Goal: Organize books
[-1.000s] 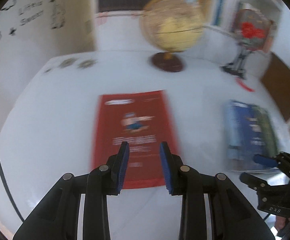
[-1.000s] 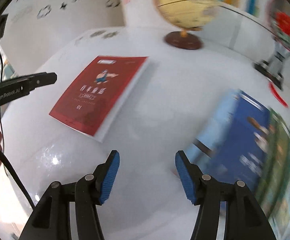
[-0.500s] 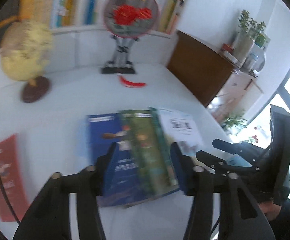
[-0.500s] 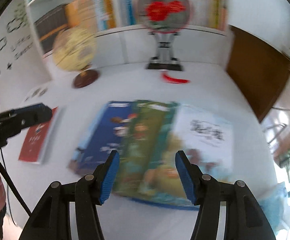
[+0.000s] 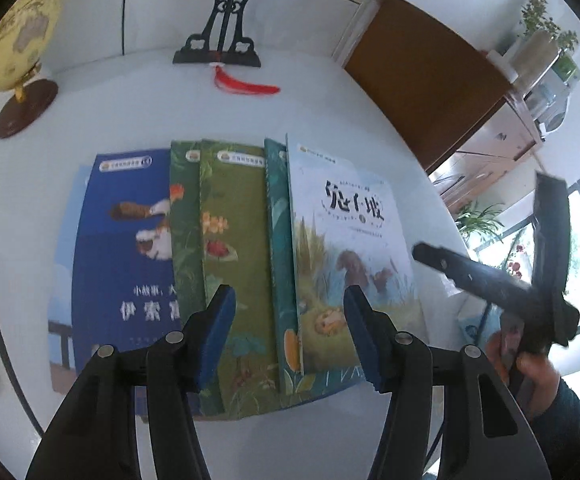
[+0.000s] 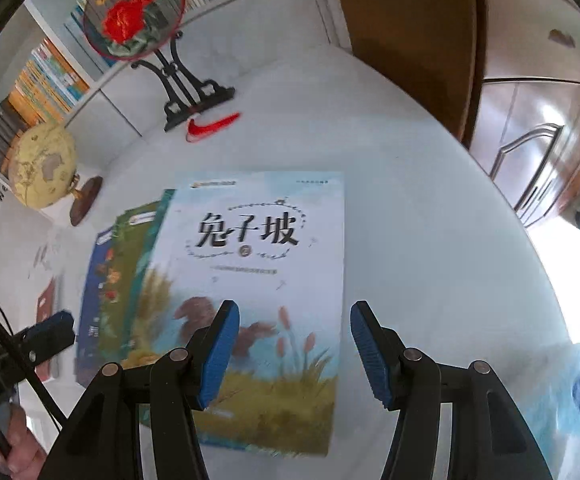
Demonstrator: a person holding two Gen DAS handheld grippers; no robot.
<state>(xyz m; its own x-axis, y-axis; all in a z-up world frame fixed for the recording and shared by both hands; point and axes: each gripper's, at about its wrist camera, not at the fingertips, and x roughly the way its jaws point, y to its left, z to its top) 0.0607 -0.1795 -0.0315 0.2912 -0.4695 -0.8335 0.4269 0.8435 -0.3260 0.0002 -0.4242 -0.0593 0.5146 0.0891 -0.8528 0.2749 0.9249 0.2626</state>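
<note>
1. Books are lying fanned on the white table: a blue book leftmost, green books overlapping it, a teal book showing as a strip, and a pale book on top at the right.
2. Left gripper is hovering over the near edge of the fan, jaws spread wide and gripping nothing; its fingers are straddling the green and teal covers.
3. Right gripper is hovering over the lower half of the pale book, jaws likewise parted and empty, one finger over the cover and the other over bare table beside the book's right edge.
4. Step in hand, as judged: taking the top pale book first, since it is lying free of any cover above it.
5. Good practice here: lowering one finger to the table just off the free right edge and sliding under it, so that only the one cover is being pinched.
6. Left gripper is best pressing the green books flat, keeping the fan from shifting.
7. Red book is lying apart at the far left; a globe and a fan stand are standing behind, clear of the work.
</note>
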